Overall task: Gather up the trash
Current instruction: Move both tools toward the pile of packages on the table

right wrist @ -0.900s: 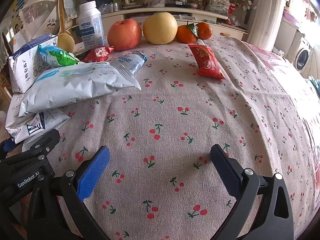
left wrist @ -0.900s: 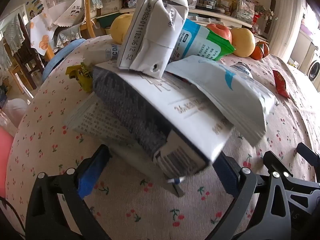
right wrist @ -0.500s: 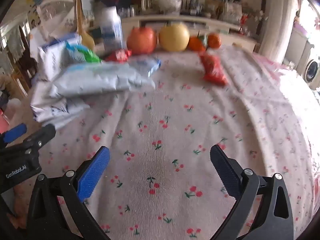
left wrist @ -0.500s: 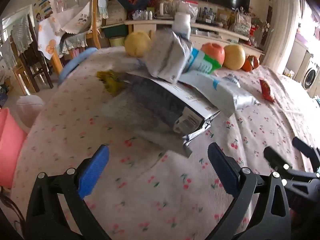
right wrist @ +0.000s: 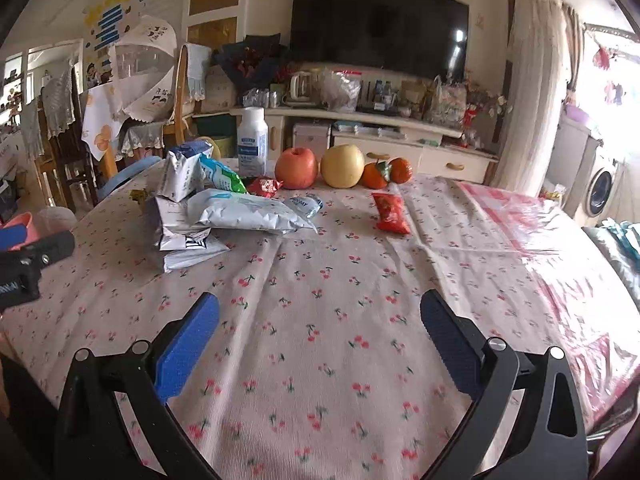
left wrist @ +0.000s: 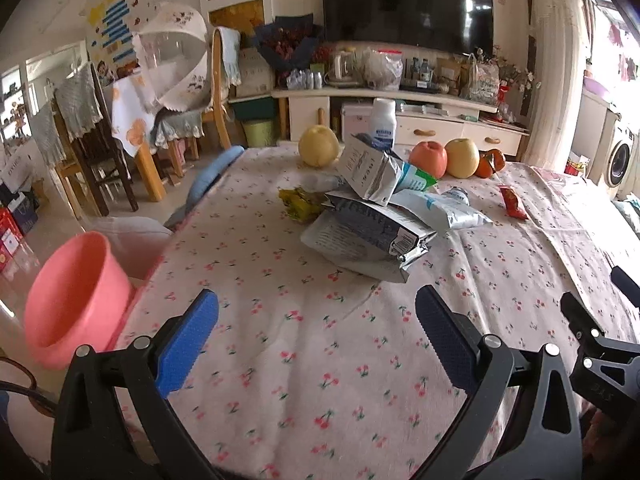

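A pile of empty silver and white snack bags (left wrist: pixel 372 224) lies on the cherry-print tablecloth (left wrist: pixel 280 320), with a yellow wrapper (left wrist: pixel 298 200) at its left; the pile also shows in the right wrist view (right wrist: pixel 208 216). A red snack packet (right wrist: pixel 390 213) lies apart to the right, and a small red wrapper (right wrist: pixel 264 186) sits behind the pile. A pink bin (left wrist: pixel 76 300) stands off the table's left edge. My left gripper (left wrist: pixel 316 336) is open and empty, well short of the pile. My right gripper (right wrist: pixel 318 336) is open and empty over bare cloth.
An apple (right wrist: pixel 296 168), a pear (right wrist: pixel 342 166), oranges (right wrist: pixel 386 172) and a white bottle (right wrist: pixel 252 142) stand at the table's far edge. A yellow pear (left wrist: pixel 318 152) stands behind the pile. Chairs (left wrist: pixel 100 160) stand to the left, a TV cabinet (right wrist: pixel 360 132) behind.
Both grippers have pulled back and risen away from the pile. The bags, close under the left gripper before, now lie far ahead. Both stay open and empty.
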The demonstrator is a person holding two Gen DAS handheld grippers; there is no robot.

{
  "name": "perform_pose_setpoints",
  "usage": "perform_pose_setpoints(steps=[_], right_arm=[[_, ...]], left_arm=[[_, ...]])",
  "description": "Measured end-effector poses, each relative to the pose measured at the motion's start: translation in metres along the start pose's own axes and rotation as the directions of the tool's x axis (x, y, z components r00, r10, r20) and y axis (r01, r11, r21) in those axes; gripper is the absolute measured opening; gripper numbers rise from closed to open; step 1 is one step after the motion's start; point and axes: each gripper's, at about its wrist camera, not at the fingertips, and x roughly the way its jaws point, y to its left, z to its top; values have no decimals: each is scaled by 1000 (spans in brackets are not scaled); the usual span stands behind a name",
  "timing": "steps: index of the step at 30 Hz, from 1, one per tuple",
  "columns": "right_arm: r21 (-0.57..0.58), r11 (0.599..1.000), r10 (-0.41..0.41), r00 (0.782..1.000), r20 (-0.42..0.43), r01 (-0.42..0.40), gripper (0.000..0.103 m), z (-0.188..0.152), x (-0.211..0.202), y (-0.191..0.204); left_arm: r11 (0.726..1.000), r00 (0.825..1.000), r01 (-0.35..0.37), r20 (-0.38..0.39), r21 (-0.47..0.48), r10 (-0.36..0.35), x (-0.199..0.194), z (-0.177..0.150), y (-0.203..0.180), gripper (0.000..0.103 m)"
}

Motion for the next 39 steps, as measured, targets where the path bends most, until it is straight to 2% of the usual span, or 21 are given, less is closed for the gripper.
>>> perform_pose_setpoints(steps=[5,16,25,39], right_arm=[[5,998,-58,997,55,57,99,-7,-31,7],[14,997,-79,987,143,78,99,-19,-71,16],[1,998,-59,987,151,60,99,-26,-75,17],[-14,997,-70,987,142,73,99,-30,-68,13]], left_arm=[[1000,999,-14,47,7,13,-30,-7,7,99],[999,991,-31,127,9,30,-68,-12,15,99],[999,987,-43,154,24,39,-78,-13,10,99],[998,987,-55,152,34,49,-76,-16,5,99]])
